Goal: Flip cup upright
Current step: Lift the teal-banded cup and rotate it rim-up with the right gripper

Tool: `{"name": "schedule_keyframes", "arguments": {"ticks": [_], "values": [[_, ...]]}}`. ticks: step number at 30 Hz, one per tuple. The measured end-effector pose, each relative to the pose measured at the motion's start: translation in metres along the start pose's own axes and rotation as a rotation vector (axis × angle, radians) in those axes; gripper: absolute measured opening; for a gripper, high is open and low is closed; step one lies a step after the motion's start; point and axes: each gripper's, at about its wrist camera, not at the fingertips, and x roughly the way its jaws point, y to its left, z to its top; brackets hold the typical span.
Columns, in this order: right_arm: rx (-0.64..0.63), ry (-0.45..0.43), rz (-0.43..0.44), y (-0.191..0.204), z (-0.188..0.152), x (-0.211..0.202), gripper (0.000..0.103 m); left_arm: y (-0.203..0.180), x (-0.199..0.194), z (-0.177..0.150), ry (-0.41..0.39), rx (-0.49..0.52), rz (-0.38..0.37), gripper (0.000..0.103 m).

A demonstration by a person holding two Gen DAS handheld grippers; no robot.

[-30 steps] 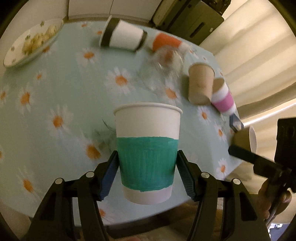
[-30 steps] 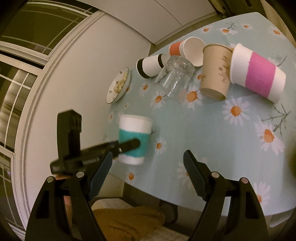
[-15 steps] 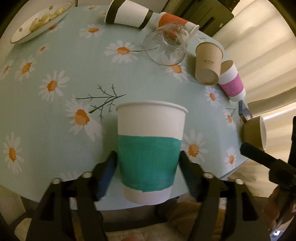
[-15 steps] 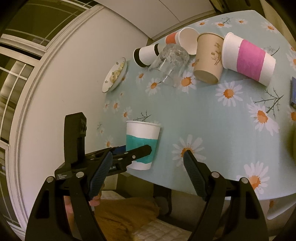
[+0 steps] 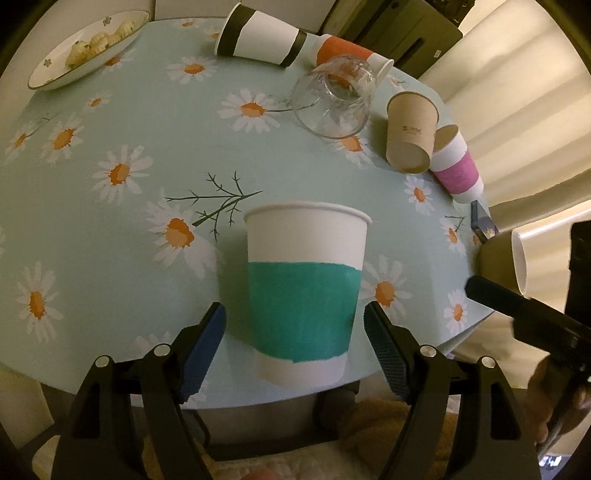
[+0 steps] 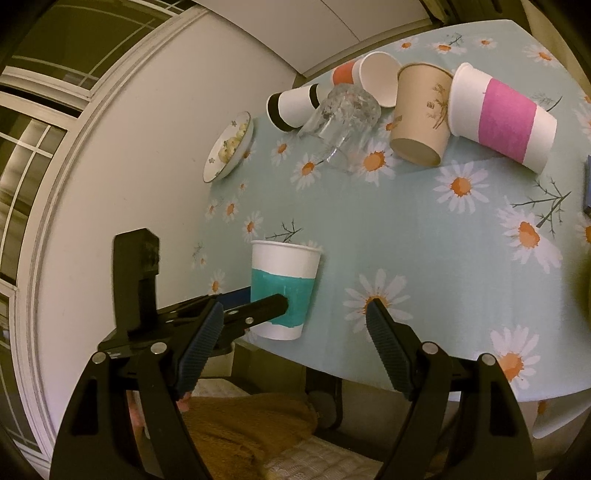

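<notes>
A white paper cup with a teal band (image 5: 303, 291) stands upright, mouth up, on the daisy tablecloth near the table's front edge; it also shows in the right wrist view (image 6: 282, 290). My left gripper (image 5: 295, 334) is open, its blue pads on either side of the cup with a gap on each side. My right gripper (image 6: 295, 334) is open and empty, held off the table's edge to the right of the cup.
Lying on their sides at the back are a black-banded cup (image 5: 258, 35), an orange cup (image 5: 347, 50), a clear glass (image 5: 334, 99), a brown cup (image 5: 410, 133) and a pink-banded cup (image 5: 456, 166). A plate of food (image 5: 86, 48) sits far left. Another cup (image 5: 509, 258) lies at the right edge.
My left gripper set the teal cup down on the table and opened, its pads now clear of the cup's sides. The right gripper has drifted slightly.
</notes>
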Motion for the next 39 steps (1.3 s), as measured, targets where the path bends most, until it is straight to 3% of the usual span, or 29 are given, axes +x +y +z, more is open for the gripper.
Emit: {"name": "schedule_keyframes", "arguments": {"ticks": [14, 23, 26, 28, 39], "values": [[0.019, 0.104, -0.033, 0.01, 0.011, 0.063, 0.079, 0.037, -0.04, -0.028, -0.088, -0.048, -0.047, 0.075], [0.009, 0.154, -0.133, 0.016, 0.013, 0.096, 0.079, 0.062, -0.058, -0.06, -0.179, -0.148, -0.16, 0.075], [0.013, 0.163, -0.157, 0.014, 0.013, 0.103, 0.076, 0.064, -0.057, -0.066, -0.192, -0.148, -0.158, 0.075], [0.012, 0.167, -0.165, 0.013, 0.014, 0.104, 0.067, 0.069, -0.055, -0.07, -0.2, -0.154, -0.159, 0.075], [-0.004, 0.152, -0.184, 0.017, 0.014, 0.097, 0.066, 0.08, -0.055, -0.071, -0.213, -0.164, -0.193, 0.075]]}}
